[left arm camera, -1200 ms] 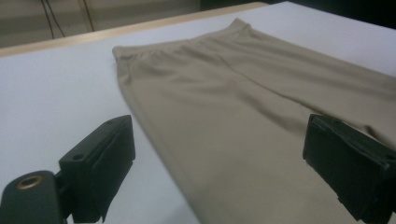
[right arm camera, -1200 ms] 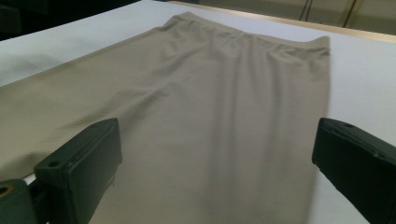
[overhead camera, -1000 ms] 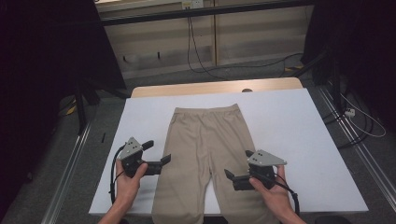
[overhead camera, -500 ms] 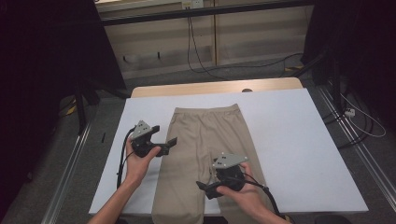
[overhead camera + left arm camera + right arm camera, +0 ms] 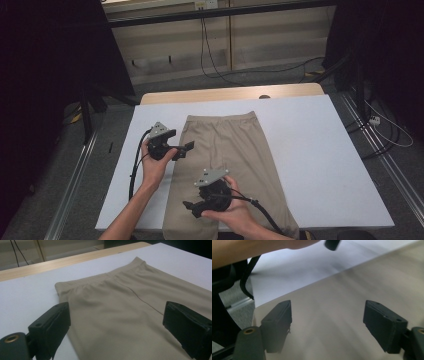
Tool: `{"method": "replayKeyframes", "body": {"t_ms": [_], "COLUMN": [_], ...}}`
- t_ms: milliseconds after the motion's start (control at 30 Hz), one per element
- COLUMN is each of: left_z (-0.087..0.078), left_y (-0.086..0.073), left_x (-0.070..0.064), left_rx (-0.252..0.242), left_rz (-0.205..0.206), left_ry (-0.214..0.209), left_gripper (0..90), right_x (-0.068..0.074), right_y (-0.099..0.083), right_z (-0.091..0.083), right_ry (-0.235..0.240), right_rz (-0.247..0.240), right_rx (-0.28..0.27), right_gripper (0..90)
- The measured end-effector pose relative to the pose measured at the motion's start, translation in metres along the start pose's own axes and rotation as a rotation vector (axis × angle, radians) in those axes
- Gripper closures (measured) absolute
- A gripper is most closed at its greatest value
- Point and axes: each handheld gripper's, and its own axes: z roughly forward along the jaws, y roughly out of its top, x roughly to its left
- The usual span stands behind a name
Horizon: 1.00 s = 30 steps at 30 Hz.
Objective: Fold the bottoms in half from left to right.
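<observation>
The trousers (image 5: pixel 230 175) lie flat on the white table (image 5: pixel 320 160), waistband far, legs running to the near edge. The left gripper view shows the gathered waistband (image 5: pixel 100 280) and a centre seam. The left gripper (image 5: pixel 186 148) hovers at the trousers' left edge, jaws wide apart, holding nothing. The right gripper (image 5: pixel 192 207) sits over the near left leg, jaws also wide, empty. Beyond the table are a wooden strip (image 5: pixel 225 93), grey floor and cables (image 5: pixel 210 60).

Wide-apart jaws frame beige trousers (image 5: pixel 125 315) on white table (image 5: pixel 25 297).
</observation>
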Motion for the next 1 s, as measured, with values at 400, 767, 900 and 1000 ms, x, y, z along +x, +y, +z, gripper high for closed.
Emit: {"method": "replayKeyframes", "body": {"t_ms": [400,767,900,1000], "left_z": [-0.001,-0.002,-0.002,-0.003], "left_y": [-0.002,-0.003,-0.004,-0.004], "left_x": [0.005,0.006,0.007,0.007], "left_rx": [0.008,0.004,0.001,0.008], "left_rz": [-0.006,-0.015,-0.017,-0.018], "left_ry": [0.037,0.038,0.043,0.047], "left_gripper": [8.0,8.4,8.6,8.7], "right_x": [0.042,0.069,0.081,0.08], "right_y": [0.013,0.012,0.011,0.008], "right_z": [0.042,0.063,0.068,0.066], "right_ry": [0.043,0.018,-0.036,-0.041], "right_rz": [-0.054,-0.086,-0.114,-0.11], "right_rx": [0.093,0.111,0.127,0.116], "right_gripper": [44.7,46.1,39.0,41.6]}}
